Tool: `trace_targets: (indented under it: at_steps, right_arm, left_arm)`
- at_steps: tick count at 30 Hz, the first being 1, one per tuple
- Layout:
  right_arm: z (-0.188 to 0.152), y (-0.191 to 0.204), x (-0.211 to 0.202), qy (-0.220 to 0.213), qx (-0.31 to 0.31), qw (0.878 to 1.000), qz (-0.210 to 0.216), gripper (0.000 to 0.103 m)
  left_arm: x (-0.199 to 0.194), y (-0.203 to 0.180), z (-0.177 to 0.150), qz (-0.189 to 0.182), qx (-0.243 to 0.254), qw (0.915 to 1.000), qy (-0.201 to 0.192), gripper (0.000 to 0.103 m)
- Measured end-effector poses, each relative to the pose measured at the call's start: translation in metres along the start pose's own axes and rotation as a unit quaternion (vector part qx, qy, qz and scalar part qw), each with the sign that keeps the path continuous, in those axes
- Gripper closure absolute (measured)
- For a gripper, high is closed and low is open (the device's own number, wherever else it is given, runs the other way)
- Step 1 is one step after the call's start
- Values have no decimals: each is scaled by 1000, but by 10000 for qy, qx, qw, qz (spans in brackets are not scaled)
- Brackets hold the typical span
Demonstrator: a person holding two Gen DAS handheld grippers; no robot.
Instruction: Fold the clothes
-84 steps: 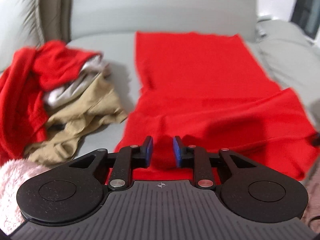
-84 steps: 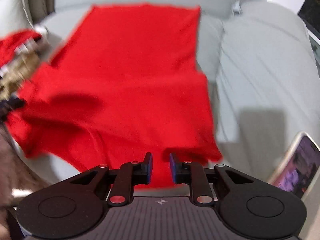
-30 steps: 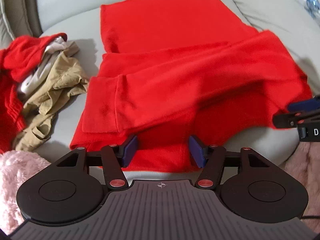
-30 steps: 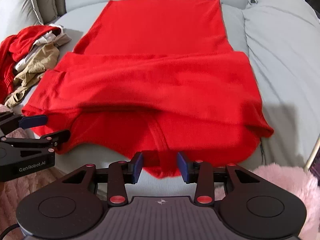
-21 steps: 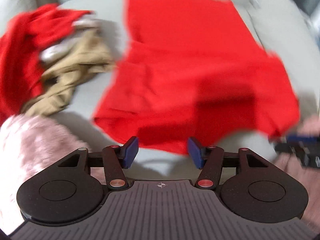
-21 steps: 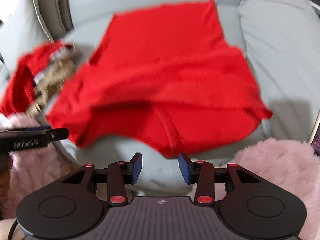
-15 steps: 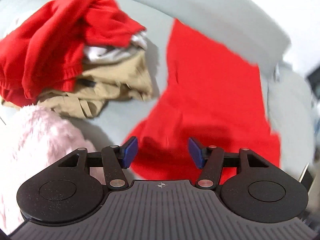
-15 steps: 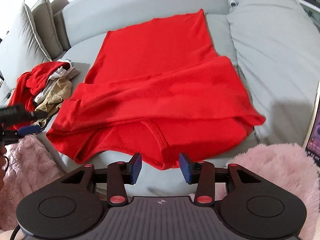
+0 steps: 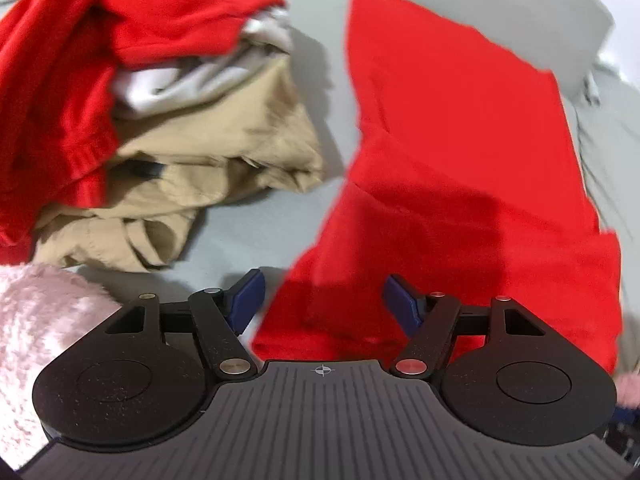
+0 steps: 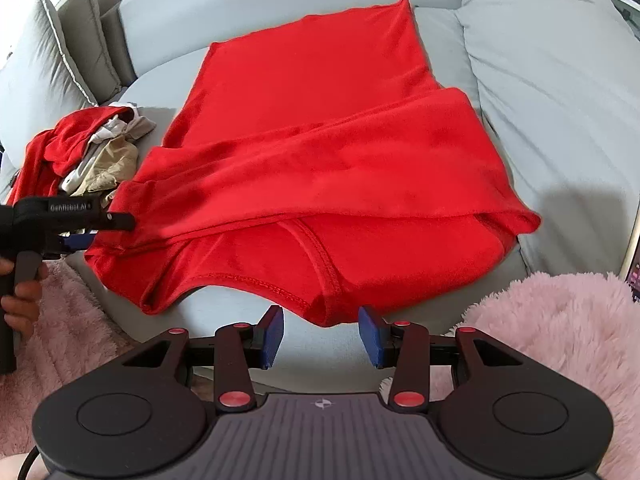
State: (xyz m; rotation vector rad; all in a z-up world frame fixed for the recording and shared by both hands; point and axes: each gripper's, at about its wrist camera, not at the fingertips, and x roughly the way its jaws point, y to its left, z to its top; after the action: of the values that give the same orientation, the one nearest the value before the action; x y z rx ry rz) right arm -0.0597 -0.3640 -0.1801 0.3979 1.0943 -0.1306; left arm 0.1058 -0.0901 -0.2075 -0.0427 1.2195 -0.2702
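Red fabric of the long-sleeved garment (image 10: 320,168) lay spread on the grey sofa seat (image 10: 448,44), both sleeves already folded across its near half, with the lengthwise folds left to make. Both the left gripper (image 9: 322,300) and right gripper (image 10: 322,334) stood with fingers apart and empty at its near edge. An unfolded clothes pile (image 9: 160,120) waited left, cushions (image 10: 72,40) beyond.

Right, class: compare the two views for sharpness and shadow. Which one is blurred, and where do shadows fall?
Left wrist view: motion-blurred, the clothes pile and red garment soft-edged, a dark shadow across the garment. Right wrist view: sharp, stitching on the red garment readable, a soft shadow on the grey sofa at right; fisheye bending in both.
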Motion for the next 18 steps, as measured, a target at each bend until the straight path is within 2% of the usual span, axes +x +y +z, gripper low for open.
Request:
trace_targets:
  at_steps: [4, 6, 8, 9, 10, 13, 18]
  right_arm:
    - [-1, 2, 1, 12, -23, 10000, 3, 62]
    - [-1, 1, 1, 19, -29, 10000, 4, 62]
    - [-2, 1, 0, 0, -22, 10000, -1, 62]
    - [-2, 1, 0, -8, -10, 10000, 0, 62]
    - [-2, 0, -1, -15, 2, 10000, 0, 62]
    - [-2, -2, -2, -49, 33, 10000, 3, 62]
    - [-2, -2, -4, -89, 14, 10000, -25, 62]
  left_arm:
    - [5, -16, -10, -49, 456, 9989, 114, 37]
    - [7, -21, -12, -42, 625, 9980, 108, 46]
    - [5, -23, -10, -241, 550, 9981, 166, 70]
    - [4, -23, -11, -262, 532, 9981, 171, 75]
    - [2, -23, -11, -258, 523, 9982, 163, 84]
    - [-4, -23, -13, -258, 494, 9984, 97, 89]
    - [-18, -29, -13, -137, 399, 9991, -14, 90]
